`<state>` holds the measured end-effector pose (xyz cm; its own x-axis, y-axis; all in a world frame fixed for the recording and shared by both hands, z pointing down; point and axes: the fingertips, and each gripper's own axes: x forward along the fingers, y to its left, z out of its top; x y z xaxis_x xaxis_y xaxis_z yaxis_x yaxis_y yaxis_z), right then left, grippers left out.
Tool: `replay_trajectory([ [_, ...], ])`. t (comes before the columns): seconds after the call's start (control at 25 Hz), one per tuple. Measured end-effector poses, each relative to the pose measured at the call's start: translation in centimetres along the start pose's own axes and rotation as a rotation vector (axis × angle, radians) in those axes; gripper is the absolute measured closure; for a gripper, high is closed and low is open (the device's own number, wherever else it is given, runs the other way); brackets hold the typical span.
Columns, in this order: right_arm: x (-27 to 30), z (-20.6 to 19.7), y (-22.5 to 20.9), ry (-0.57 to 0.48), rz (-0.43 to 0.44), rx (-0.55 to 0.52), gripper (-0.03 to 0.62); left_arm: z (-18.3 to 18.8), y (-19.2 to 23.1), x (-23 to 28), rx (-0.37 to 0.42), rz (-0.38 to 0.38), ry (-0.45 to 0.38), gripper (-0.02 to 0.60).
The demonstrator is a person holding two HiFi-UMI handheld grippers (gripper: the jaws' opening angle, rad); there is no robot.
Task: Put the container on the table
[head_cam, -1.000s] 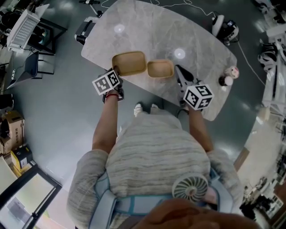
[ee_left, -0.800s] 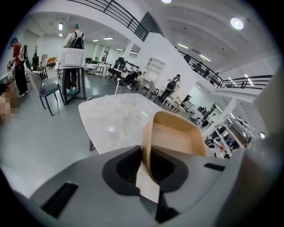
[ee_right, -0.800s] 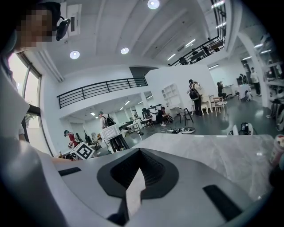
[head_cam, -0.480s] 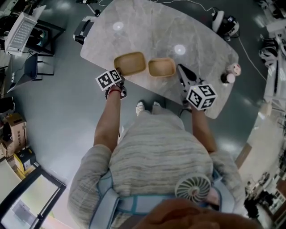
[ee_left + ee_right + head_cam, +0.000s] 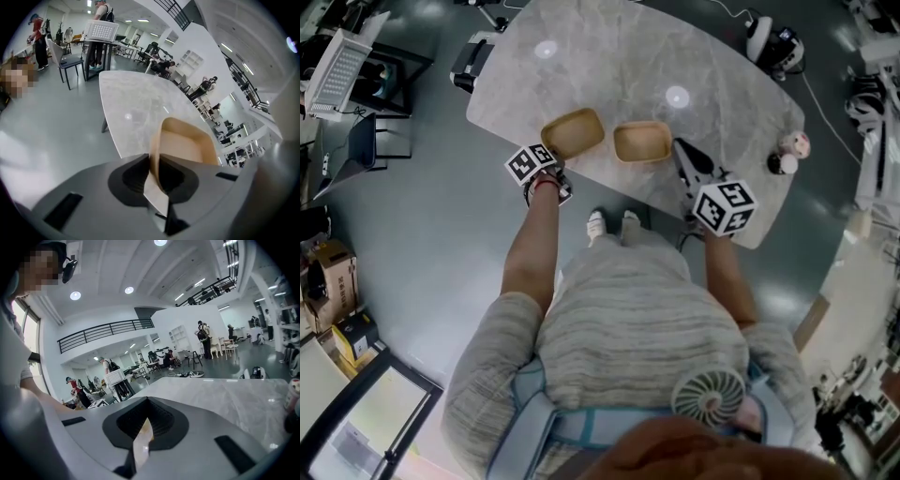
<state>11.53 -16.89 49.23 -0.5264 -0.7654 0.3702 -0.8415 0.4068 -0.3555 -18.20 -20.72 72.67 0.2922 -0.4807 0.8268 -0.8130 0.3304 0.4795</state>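
Note:
Two tan open containers sit side by side at the near edge of the marble table. My left gripper is shut on the near left rim of the left container. In the left gripper view that container has its thin wall pinched between the jaws of the left gripper. I cannot tell whether it rests on the top or hangs just above it. My right gripper points at the right side of the right container. In the right gripper view the right gripper looks shut, with only a tan sliver showing in the slit.
A small pink and white object and a dark cup stand at the table's right end. A black chair is at the far left corner. Cables and gear lie on the floor beyond. The person's feet are by the near edge.
The left gripper has edged up toward the table and the left container has turned slightly. The right gripper and right container have hardly shifted.

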Motion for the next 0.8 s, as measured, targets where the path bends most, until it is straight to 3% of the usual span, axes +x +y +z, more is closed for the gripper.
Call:
replay_trajectory([
  [0.28,1.2,-0.4,0.3,0.012,0.006,0.010,0.591,-0.3,0.6,2.1,-0.024,0.030,0.043,0.545],
  [0.8,2.0,-1.3,0.1,0.038,-0.008,0.013,0.591,0.3,0.8,4.5,-0.081,0.053,0.007,0.545],
])
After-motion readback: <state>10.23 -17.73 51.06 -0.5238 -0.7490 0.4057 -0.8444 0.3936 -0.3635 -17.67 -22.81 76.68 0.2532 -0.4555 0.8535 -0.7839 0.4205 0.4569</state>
